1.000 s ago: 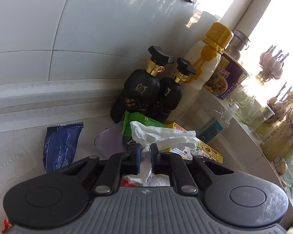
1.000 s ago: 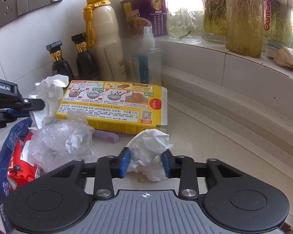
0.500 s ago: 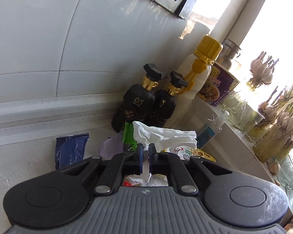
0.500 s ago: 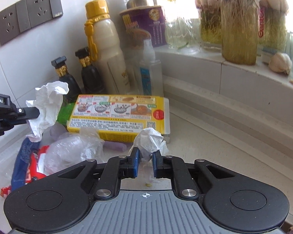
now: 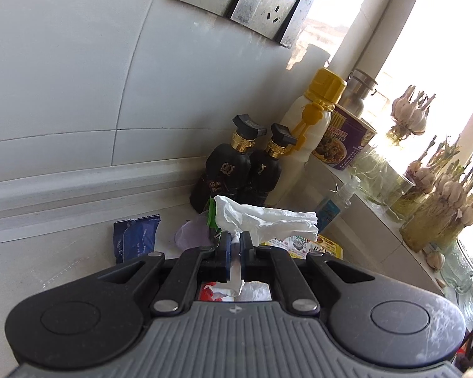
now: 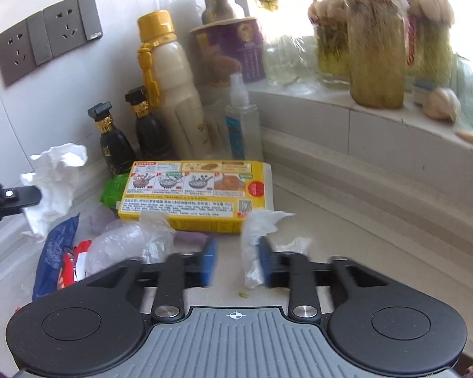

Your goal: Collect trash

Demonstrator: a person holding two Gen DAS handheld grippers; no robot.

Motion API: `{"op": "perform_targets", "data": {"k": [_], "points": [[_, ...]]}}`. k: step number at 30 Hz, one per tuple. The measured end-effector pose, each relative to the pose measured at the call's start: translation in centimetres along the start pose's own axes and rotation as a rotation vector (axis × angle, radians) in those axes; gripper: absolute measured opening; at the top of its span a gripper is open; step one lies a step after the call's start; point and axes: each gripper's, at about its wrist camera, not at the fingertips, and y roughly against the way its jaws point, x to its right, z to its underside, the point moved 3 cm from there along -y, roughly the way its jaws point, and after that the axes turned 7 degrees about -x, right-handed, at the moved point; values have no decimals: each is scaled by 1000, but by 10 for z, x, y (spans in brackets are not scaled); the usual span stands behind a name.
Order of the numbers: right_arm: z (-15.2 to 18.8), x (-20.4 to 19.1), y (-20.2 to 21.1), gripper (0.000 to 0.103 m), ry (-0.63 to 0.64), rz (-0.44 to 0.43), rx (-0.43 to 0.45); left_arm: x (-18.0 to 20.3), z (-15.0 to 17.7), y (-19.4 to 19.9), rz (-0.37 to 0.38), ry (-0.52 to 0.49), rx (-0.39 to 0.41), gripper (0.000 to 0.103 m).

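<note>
The left gripper [image 5: 235, 247] pinches a white tissue [image 5: 265, 219], lifted above the counter's back corner. The right gripper [image 6: 236, 260], spread, has a smaller crumpled tissue [image 6: 257, 245] against its right finger, upright, near the yellow box [image 6: 198, 195].

yellow box [image 6: 192, 200]: the only thing with real print. Top face is a row of cooking-step pics with tiny Chinese captions, a red round badge at the right end, and a QR code near the front right corner. Way too small and blurry to read any of the lines.
purple noodle cup [image 5: 343, 143]: Chinese characters above a noodle photo, can't make them out.
black bottles [image 5: 224, 173]: gold round emblem plus a small gold label lower down, not readable.
spray bottle [image 6: 238, 126]: blue label, text is just a smear.
blue wrapper [image 5: 135, 236]: faint print, unreadable.
</note>
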Motion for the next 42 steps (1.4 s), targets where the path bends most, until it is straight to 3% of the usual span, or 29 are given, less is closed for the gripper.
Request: {"op": "perform_targets", "data": {"k": [2, 7, 10, 12, 15, 28, 42], "points": [[2, 3, -6, 67, -4, -9, -3, -1, 5, 5, 1, -3, -3, 5], [7, 8, -34, 67, 46, 90, -42, -3, 16, 16, 8, -2, -14, 5], [9, 14, -41, 54, 36, 105, -48, -4, 21, 22, 8, -7, -17, 5], [9, 16, -43, 35, 28, 117, -43, -6, 23, 25, 10, -6, -19, 5], [9, 19, -43, 20, 24, 121, -25, -6, 25, 30, 11, -12, -16, 5], [4, 3, 3, 16, 33, 104, 26, -18, 32, 67, 9, -8, -14, 5], [46, -49, 81, 16, 107, 8, -13, -47, 63, 113, 7, 2, -36, 5]]}}
